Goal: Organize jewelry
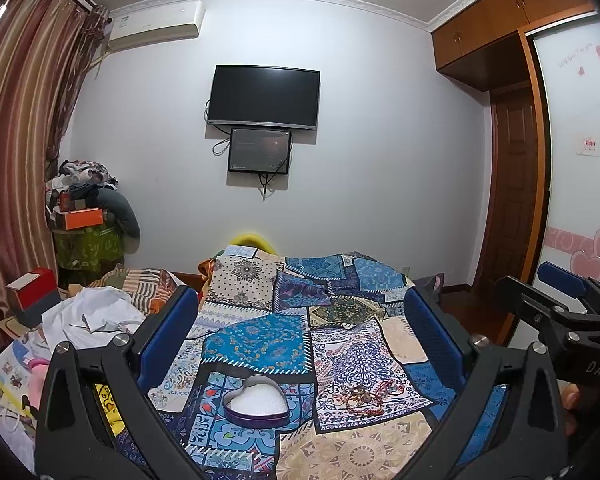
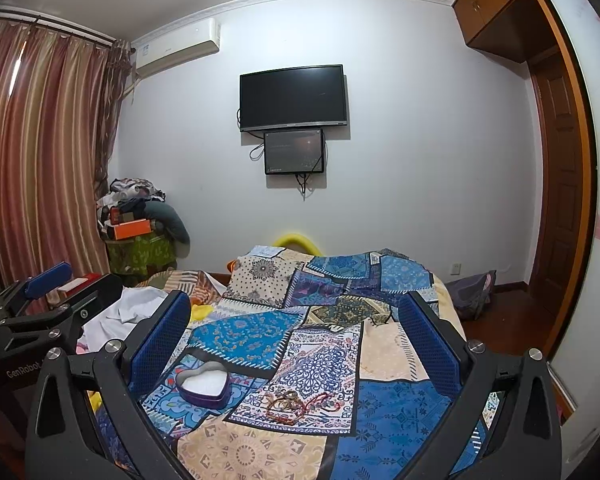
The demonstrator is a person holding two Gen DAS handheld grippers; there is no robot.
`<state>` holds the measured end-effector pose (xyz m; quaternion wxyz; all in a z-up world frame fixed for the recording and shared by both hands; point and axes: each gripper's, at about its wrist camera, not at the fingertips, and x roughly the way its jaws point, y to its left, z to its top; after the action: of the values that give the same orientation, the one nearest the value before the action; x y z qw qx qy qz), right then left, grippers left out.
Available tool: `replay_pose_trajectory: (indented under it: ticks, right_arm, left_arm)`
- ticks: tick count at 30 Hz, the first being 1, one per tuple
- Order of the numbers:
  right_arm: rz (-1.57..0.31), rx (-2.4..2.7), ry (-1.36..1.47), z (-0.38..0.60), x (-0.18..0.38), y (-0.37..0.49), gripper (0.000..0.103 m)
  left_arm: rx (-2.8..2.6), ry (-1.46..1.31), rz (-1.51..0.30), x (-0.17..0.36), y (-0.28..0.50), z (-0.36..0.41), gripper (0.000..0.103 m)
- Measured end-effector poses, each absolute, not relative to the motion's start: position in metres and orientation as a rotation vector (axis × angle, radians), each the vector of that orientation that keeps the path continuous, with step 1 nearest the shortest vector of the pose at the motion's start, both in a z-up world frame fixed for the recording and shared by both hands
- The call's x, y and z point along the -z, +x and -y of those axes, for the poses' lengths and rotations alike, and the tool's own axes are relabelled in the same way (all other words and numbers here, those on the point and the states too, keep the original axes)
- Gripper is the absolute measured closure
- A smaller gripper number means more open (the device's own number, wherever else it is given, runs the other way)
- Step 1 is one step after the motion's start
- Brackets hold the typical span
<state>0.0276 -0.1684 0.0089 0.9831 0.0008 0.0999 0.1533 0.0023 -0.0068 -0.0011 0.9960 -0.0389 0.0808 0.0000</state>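
I am holding both the left hand-held gripper and right hand-held gripper released, the bracelets lying at six o'clock under the right one, nearer it, the heart tin at seven.

Dim, even light; fisheye-warped edges.

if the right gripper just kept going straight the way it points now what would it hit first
Probably the patchwork bedspread. The right gripper is open and empty, tilted slightly down, so its line seems to meet the cloth beyond the pile of bracelets and right of the heart-shaped box. Depth is hard to judge through the fisheye.
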Motion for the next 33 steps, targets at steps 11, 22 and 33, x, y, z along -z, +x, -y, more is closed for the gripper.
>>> replay_pose_trajectory:
  ticks: [11,22,33]
  right_arm:
    - [-0.199,-0.311,-0.005,0.1654,-0.0088,0.0278,0.000]
    - [-0.199,-0.315,-0.007,0.1642,-0.0082,0.0270,0.000]
    - [-0.203,-0.315,-0.007,0.1625,-0.0072,0.0267,0.000]
  left_arm:
    - [-0.004,-0.084,-0.159,0.0021,0.0019,0.0053,0.000]
    - [-0.008,-0.086,-0.156,0.0036,0.0007,0.0046,0.000]
    - [-0.006,-0.089,-0.159,0.0040,0.0014,0.0043,0.000]
